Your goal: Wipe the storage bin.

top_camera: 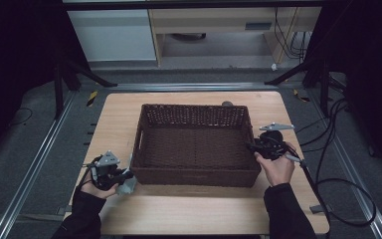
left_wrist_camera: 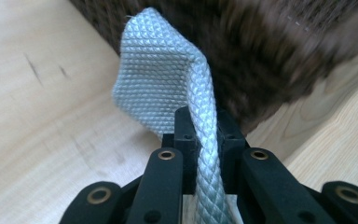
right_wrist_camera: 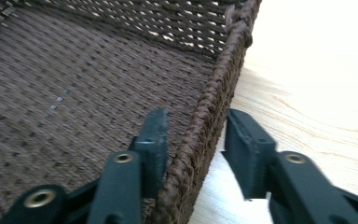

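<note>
A dark brown wicker basket [top_camera: 194, 177] stands empty in the middle of the wooden table [top_camera: 204, 211]. My left gripper [top_camera: 128, 175] is by the basket's near left corner, shut on a silvery grey cloth [top_camera: 128, 186] with a diamond weave. In the left gripper view the cloth [left_wrist_camera: 161, 74] rises out of the gripper [left_wrist_camera: 204, 128] and folds over in front of the basket wall [left_wrist_camera: 270, 51]. My right gripper [top_camera: 251, 146] stands open astride the basket's right rim [right_wrist_camera: 209, 112]. In the right gripper view one finger [right_wrist_camera: 154, 135] is inside the basket and the other outside.
A small grey object [top_camera: 227, 103] peeks out behind the basket's far rim. Bare table lies in front of the basket and to its right [right_wrist_camera: 317, 93]. Black cables [top_camera: 338, 149] trail off the table's right side. Metal rails [top_camera: 30, 164] run along the floor at the left.
</note>
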Demonstrator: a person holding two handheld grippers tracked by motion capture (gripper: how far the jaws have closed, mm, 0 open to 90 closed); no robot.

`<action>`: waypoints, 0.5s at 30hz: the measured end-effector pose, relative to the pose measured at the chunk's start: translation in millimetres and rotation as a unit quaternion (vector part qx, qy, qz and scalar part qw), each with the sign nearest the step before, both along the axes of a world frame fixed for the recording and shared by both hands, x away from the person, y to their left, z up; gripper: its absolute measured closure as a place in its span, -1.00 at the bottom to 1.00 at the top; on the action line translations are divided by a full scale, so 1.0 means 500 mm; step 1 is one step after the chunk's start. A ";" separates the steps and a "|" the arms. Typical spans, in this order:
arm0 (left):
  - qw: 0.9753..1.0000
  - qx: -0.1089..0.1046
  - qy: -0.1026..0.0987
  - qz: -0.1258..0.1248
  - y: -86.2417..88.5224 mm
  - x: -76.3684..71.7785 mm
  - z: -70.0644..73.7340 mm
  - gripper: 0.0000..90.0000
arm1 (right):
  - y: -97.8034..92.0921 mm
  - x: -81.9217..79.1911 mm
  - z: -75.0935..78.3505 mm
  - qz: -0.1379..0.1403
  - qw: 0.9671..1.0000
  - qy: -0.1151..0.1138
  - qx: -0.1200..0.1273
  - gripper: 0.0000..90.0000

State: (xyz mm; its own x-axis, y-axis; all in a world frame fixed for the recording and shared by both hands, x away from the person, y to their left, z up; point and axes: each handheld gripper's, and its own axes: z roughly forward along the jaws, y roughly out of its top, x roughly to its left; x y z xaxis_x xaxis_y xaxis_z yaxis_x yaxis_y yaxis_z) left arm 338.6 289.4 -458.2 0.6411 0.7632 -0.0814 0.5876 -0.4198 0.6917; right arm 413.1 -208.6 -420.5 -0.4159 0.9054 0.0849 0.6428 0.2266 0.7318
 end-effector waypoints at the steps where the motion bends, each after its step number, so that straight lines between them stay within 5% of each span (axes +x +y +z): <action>1: 1.000 0.002 0.003 0.000 0.000 -0.002 -0.005 0.81 | -0.003 -0.001 0.002 0.003 1.000 -0.002 0.004 0.27; 8: 1.000 -0.009 -0.020 0.005 0.013 -0.011 0.027 0.81 | 0.001 0.001 -0.007 0.018 0.999 0.014 -0.023 0.25; 12: 0.999 -0.017 -0.040 0.004 0.016 -0.019 0.052 0.81 | -0.001 0.004 -0.011 0.023 0.999 0.020 -0.010 0.38; 15: 0.999 -0.015 -0.047 -0.001 0.011 -0.023 0.060 0.81 | 0.004 0.001 -0.010 0.001 1.000 0.016 -0.013 0.52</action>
State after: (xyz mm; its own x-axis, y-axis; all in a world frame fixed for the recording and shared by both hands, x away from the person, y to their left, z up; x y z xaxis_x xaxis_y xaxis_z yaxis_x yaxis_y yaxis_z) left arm 327.0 295.0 -428.0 0.6486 0.7599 -0.0441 0.5189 -0.3991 0.7559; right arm 413.4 -206.7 -425.5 -0.4150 0.9067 0.0754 0.6653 0.2458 0.7049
